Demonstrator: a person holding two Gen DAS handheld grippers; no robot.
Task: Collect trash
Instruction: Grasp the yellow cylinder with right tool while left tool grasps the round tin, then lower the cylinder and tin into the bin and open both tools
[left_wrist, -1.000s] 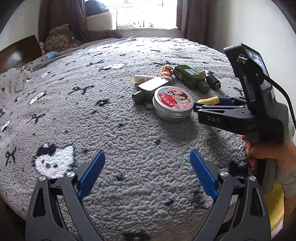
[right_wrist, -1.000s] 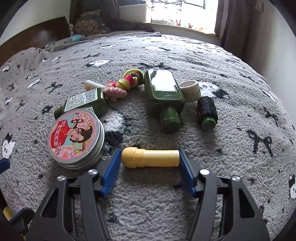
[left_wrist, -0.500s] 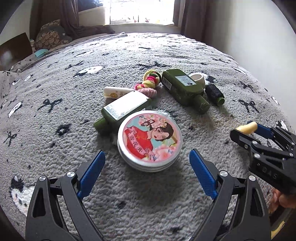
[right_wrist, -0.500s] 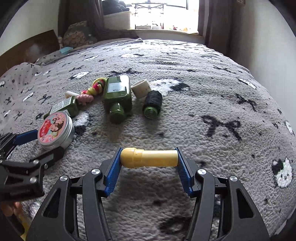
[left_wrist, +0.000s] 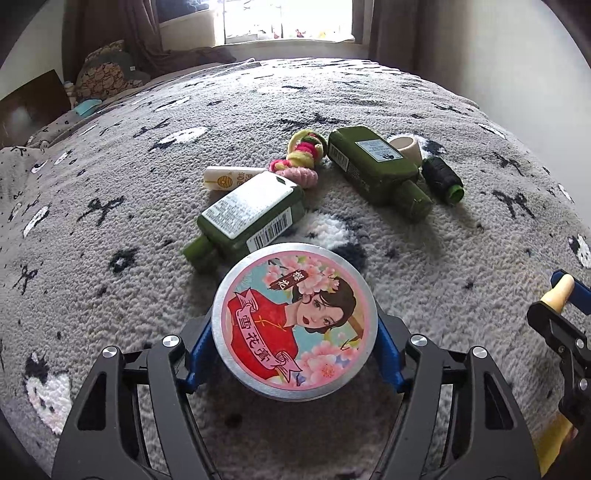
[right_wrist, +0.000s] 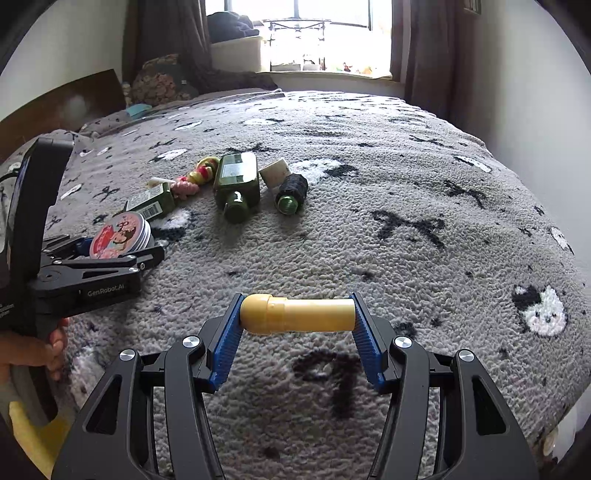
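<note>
**Closing on the round tin**

Sitting at six o'clock in the left wrist view, the tin (left_wrist: 294, 324) is resting on the grey blanket (left_wrist: 110, 192) between the blue pads of the left gripper (left_wrist: 294, 354), whose jaws are closing against its smooth metal rim. It is looking rigid, light and possibly slippery, so opposite sides of the rim are suiting best. At twelve o'clock, green bottles (left_wrist: 255, 214) are lying. The right gripper (right_wrist: 297, 314) is clamping a yellow tube (right_wrist: 297, 313) endwise.

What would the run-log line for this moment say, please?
left gripper: closing around round tin | right gripper: holds yellow tube endwise, clear of blanket | phase: collecting
</note>
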